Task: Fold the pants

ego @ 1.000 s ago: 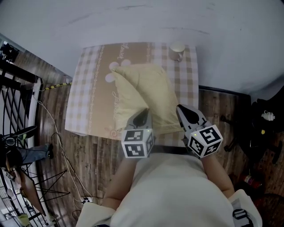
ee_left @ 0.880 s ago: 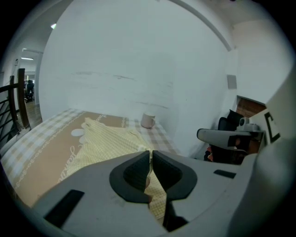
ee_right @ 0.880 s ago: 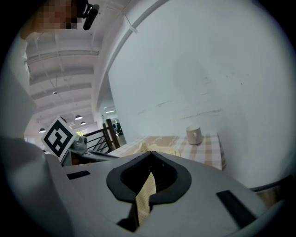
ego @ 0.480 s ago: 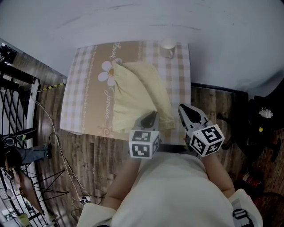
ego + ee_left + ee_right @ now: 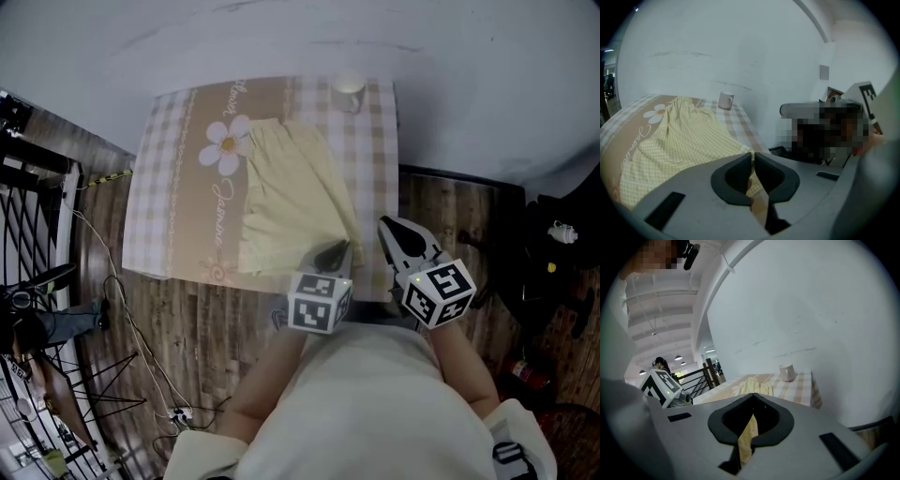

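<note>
Wooden floor [image 5: 187,319] shows under the near edge of a table [image 5: 173,187] in checked cloth. There the left gripper [image 5: 335,251] has its jaws pinched almost together, seemingly on the near right corner of the yellow pants [image 5: 281,202], while the right gripper [image 5: 392,230] hangs just beside it at the table's near right corner, jaws closed on nothing. Farther on, the pants lie spread flat along the cloth, and a cup [image 5: 348,91] stands at the far edge by the white wall [image 5: 281,37].
</note>
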Demonstrator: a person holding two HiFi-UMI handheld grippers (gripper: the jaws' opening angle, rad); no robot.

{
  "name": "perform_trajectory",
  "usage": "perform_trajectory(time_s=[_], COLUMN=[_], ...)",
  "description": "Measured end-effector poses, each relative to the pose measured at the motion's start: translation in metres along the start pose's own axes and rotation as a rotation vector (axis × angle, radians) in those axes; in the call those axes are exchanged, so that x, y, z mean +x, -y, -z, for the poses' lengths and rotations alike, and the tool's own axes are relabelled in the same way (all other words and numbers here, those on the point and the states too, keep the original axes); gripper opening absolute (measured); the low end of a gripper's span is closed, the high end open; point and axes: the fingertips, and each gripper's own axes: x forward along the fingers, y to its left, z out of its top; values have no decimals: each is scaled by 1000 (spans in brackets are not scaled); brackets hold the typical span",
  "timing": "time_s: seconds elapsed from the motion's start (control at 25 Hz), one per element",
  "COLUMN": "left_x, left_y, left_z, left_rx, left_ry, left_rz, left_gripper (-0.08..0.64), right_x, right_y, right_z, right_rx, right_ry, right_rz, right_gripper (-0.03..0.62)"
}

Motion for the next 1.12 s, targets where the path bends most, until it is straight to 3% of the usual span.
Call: perform_trajectory(time_s=[0.24,0.44,0.8,0.96,1.04,1.12], left_x=[20,32,45,48,46,43], left_y=[22,25,24,30,35,38], left_z=[23,46,64,66,66,65], left_rx=[37,48,32,25,12,4], left_ry=[-82,-146,-196,-216,-229,-228], left_rz=[52,48,59,116,159,177], left_gripper=[21,21,21,23,96,110], right_x=[-11,-19,-20,-17,-15,-14], right_y=[13,19,18,16,15,13], right_z=[6,12,13,10,8,7], right_rx=[16,22,15,9,8,4], right_ry=[-2,-10,-13,-12,-10,-7], right_rz=[34,56,56,50,47,42], right_gripper=[0,0,0,0,0,0])
